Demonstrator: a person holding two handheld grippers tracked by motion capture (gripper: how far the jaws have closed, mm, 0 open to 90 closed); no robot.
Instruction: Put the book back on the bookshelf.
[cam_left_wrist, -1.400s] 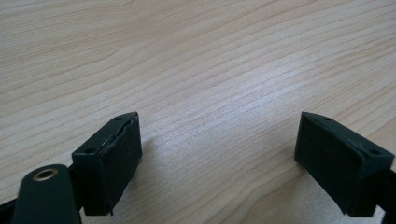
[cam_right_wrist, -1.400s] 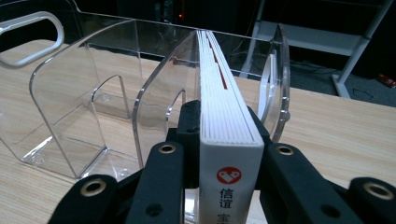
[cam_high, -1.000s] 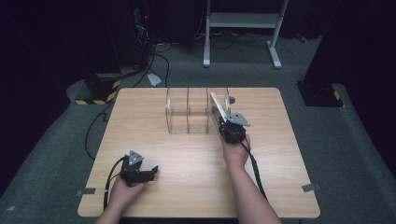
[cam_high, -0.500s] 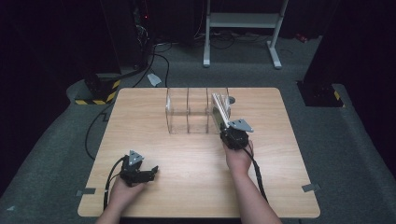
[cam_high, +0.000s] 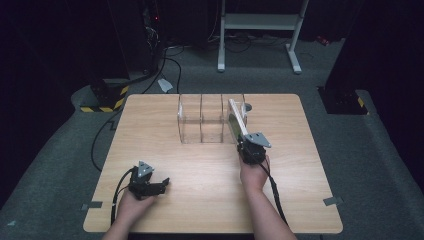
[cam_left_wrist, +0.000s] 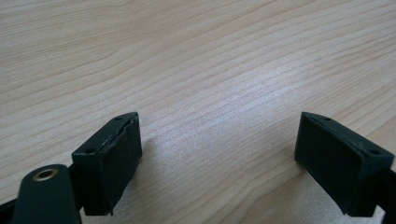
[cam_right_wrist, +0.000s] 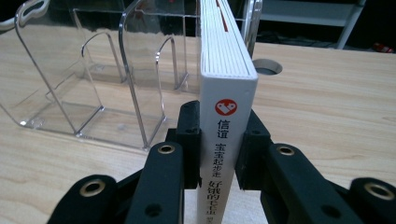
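Wood table (cam_high: 165, 130) holds a clear rack (cam_high: 200, 120) at 12 o'clock. Right gripper (cam_right_wrist: 219, 149) pinches the book (cam_right_wrist: 224, 93) tight at the rack's right slot. Slide it in straight. Left gripper (cam_left_wrist: 219, 158) rests wide open, empty.

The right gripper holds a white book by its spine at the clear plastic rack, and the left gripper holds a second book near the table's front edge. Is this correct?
Not quite. The left gripper holds nothing: the left gripper view shows its jaws open over bare table. The rest stands: the right gripper clamps the white book by its spine at the clear rack.
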